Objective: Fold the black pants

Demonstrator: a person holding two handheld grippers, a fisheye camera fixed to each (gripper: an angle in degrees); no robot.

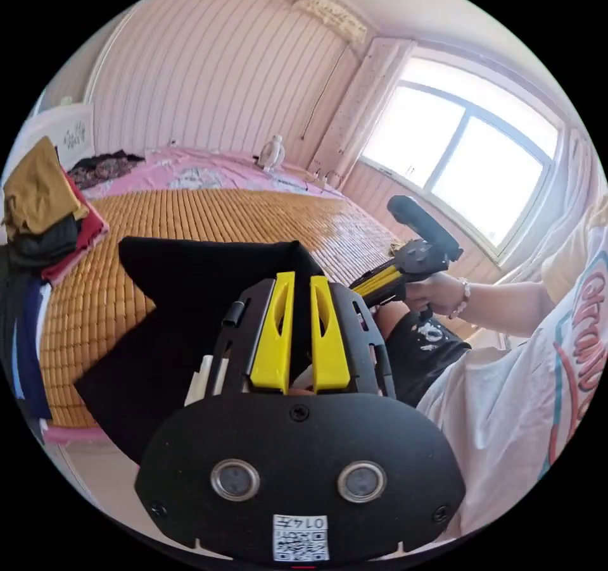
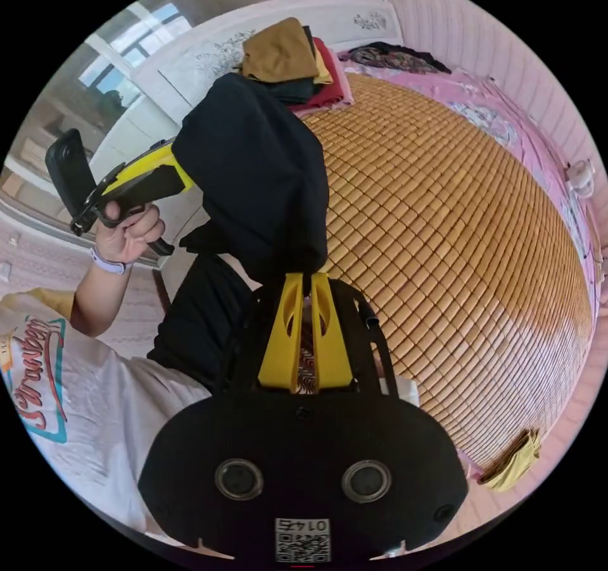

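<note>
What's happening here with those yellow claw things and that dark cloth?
A person is holding a hand-held gripper in each hand and lifting the black pants above a bamboo mat on a bed. The left gripper and the right gripper each have their yellow fingers pinched on an edge of the cloth. A pile of clothes sits at the mat's far end.

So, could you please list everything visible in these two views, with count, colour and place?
black pants: one, black, held up between both grippers over the bed
bamboo mat: one, golden, covering the bed
clothes pile: one, tan, black, red, at the mat's far edge
pink sheet: one, beyond the mat
window: one, bright, beside the bed
left gripper: yellow jaws pinching the pants
right gripper: yellow jaws pinching the pants
</note>
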